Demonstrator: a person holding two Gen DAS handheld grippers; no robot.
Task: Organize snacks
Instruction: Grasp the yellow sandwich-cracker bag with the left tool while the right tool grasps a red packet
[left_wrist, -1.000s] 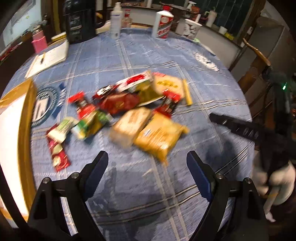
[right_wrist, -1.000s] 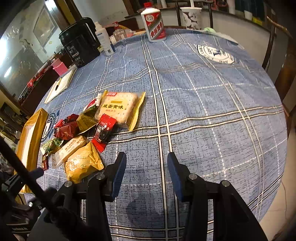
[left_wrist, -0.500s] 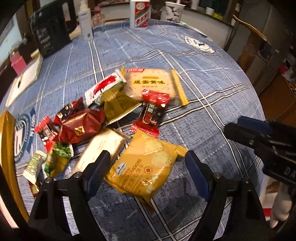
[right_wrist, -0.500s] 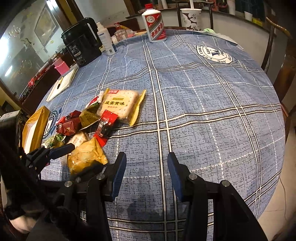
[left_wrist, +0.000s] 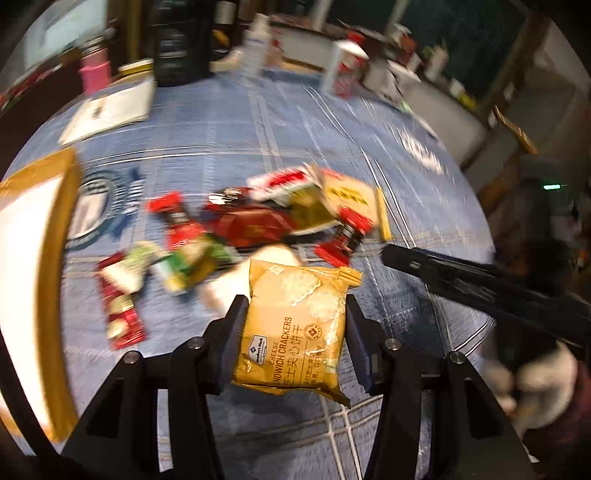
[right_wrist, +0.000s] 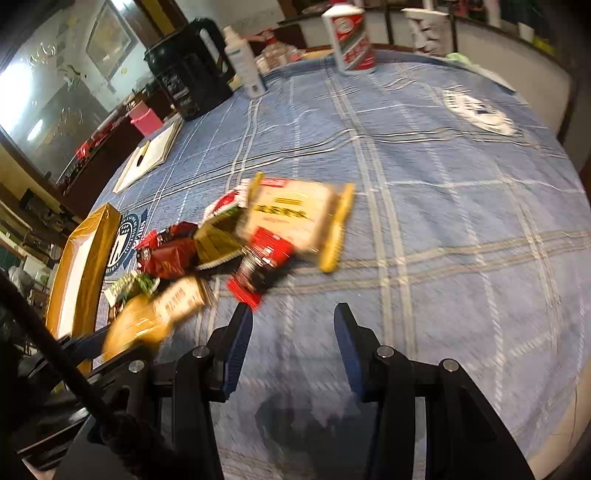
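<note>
1. The left gripper (left_wrist: 293, 336) is pinched on a yellow cracker packet (left_wrist: 295, 325), one finger pressed against each side edge of the pack; the printed front faces the camera and its top end sticks out past the fingertips.
2. The packet appears lifted off the blue checked tablecloth (left_wrist: 229, 125), though the blur leaves that hard to judge. In the right wrist view it shows only as a smeared yellow shape (right_wrist: 129, 326) low on the left.
3. Just ahead of the left gripper lies the heap of remaining snacks (left_wrist: 258, 221): a pale wrapper partly hidden behind the held packet, green and red sachets ahead to the left, a dark red pouch further ahead, and a large biscuit pack (left_wrist: 349, 195) at the far right of the heap.
4. To the left of that gripper a gold-rimmed tray (left_wrist: 70, 258) with a white inside sits at the table's edge.
5. The right gripper (right_wrist: 293, 321) is spread wide with nothing between its fingers, hovering over bare cloth.
6. Ahead and to the left of the right gripper lie a small red-and-black packet (right_wrist: 258, 266), closest to its left fingertip, and the large biscuit pack (right_wrist: 291, 214) beyond it.
7. Far ahead at the back of the table stand a black kettle (right_wrist: 192, 70), a white bottle (right_wrist: 243, 61) and a red-and-white bottle (right_wrist: 351, 40).
</note>
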